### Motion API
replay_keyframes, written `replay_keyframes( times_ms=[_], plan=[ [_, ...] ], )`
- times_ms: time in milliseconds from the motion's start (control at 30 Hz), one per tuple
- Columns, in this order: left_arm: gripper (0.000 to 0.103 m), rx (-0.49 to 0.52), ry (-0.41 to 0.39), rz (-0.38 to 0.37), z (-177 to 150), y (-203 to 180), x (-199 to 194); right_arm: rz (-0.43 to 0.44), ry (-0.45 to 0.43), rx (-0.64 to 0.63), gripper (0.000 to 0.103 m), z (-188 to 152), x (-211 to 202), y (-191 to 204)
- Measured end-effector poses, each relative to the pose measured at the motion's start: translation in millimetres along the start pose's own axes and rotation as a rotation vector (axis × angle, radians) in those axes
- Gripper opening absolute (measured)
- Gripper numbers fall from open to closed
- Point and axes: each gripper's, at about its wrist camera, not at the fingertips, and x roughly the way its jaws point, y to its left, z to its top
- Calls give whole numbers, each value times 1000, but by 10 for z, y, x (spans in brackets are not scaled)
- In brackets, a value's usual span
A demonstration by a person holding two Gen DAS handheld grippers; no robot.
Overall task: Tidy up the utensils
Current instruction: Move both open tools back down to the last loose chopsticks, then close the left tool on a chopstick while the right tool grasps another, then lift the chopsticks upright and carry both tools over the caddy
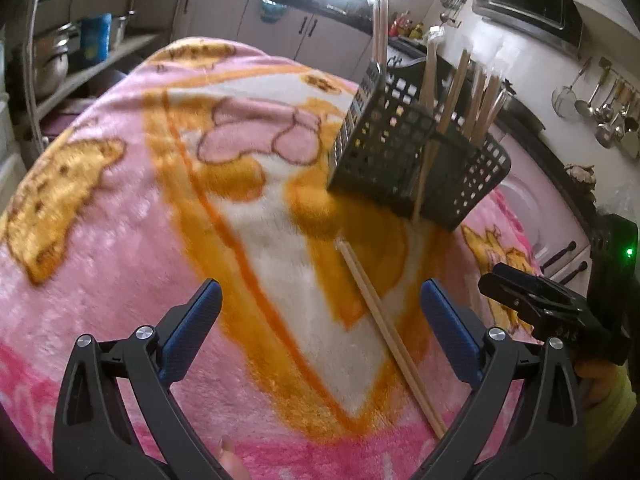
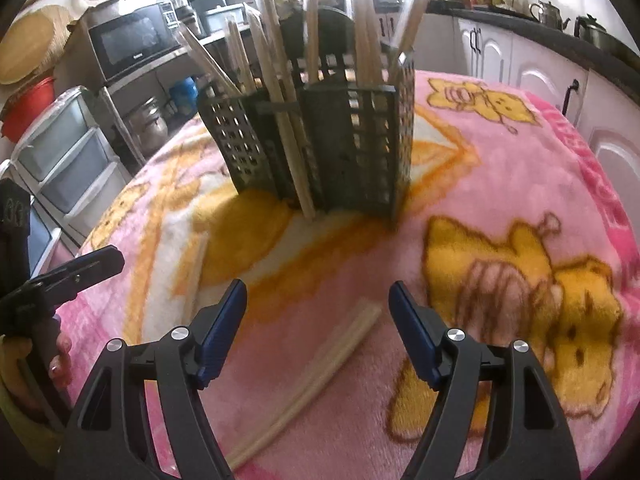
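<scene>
A dark perforated utensil basket (image 1: 416,160) (image 2: 320,144) stands on the pink and orange blanket (image 1: 120,240) (image 2: 520,184), with several wooden chopsticks (image 1: 452,92) (image 2: 276,80) upright in it. One loose pair of chopsticks (image 1: 384,328) lies on the blanket in front of the basket, between the blue pads of my open left gripper (image 1: 320,300) and nearer the right one. Another pale pair (image 2: 320,368) lies flat below and between the jaws of my open right gripper (image 2: 318,300). Neither gripper touches anything. The right gripper (image 1: 536,300) shows at the right edge of the left wrist view, and the left gripper (image 2: 80,272) at the left edge of the right wrist view.
Kitchen counters and cabinets (image 2: 520,60) ring the table. A microwave (image 2: 132,40) and plastic drawers (image 2: 68,152) stand off the table edge in the right wrist view. Ladles hang on the wall (image 1: 600,104). A person's hand (image 2: 60,356) holds the other tool.
</scene>
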Motion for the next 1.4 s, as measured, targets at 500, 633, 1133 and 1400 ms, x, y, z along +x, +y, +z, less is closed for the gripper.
replay_keyframes(
  times_ms=[500,633,1133,1400],
  plan=[
    [69,-50,137,-31,128,-101,509,-31,98,60,55,-137,251,-90],
    [53,-25,154,-8,188,-224,607,-49,92,85,40,-90,283,-137],
    [1,49,193,78,332,-346,725,77,53,130,9,14,155,-197],
    [1,106,46,11,472,-520,220,134,-76,60,6,249,-260,-6]
  ],
)
